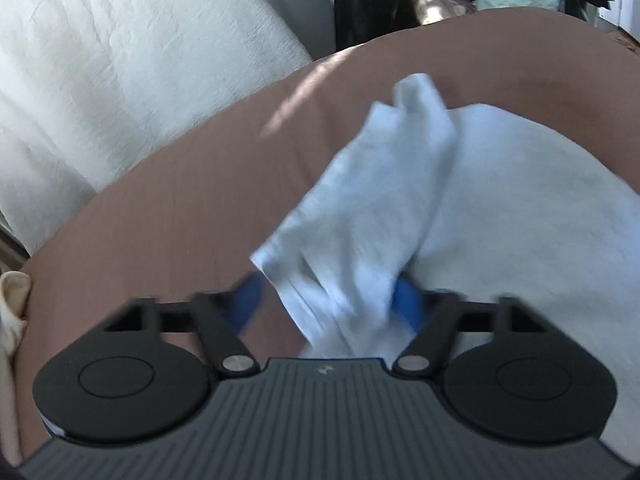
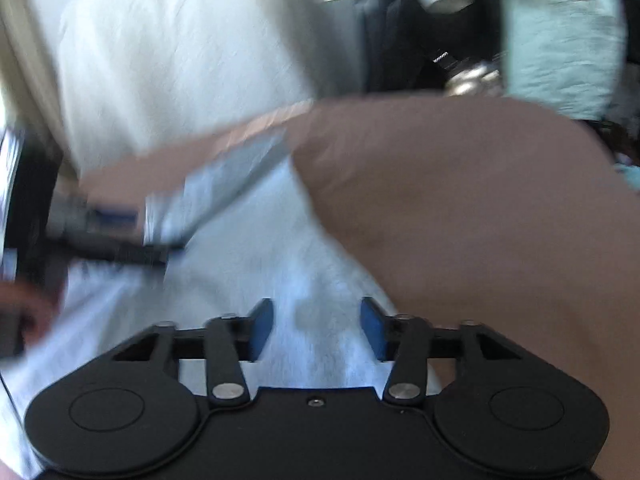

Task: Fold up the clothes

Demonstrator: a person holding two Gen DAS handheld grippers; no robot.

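Note:
A pale blue-white garment (image 1: 500, 208) lies spread on a brown sheeted surface (image 1: 192, 200). One fold of it (image 1: 372, 192) rises in a ridge and runs down between the blue pads (image 1: 250, 300) of my left gripper (image 1: 328, 288), whose jaws stand wide apart. In the right wrist view the same garment (image 2: 280, 240) lies under my right gripper (image 2: 316, 308), which is open just above the cloth with nothing clamped. The left gripper (image 2: 120, 240) shows blurred at the left beside a raised flap (image 2: 224, 188).
White crinkled fabric (image 1: 120, 80) hangs along the left edge of the brown surface. Dark items (image 1: 380, 0) and a teal cloth (image 2: 560, 40) stand beyond the far edge. A cream cloth (image 1: 12, 312) lies at the near left. Bare brown sheet (image 2: 480, 220) spreads to the right.

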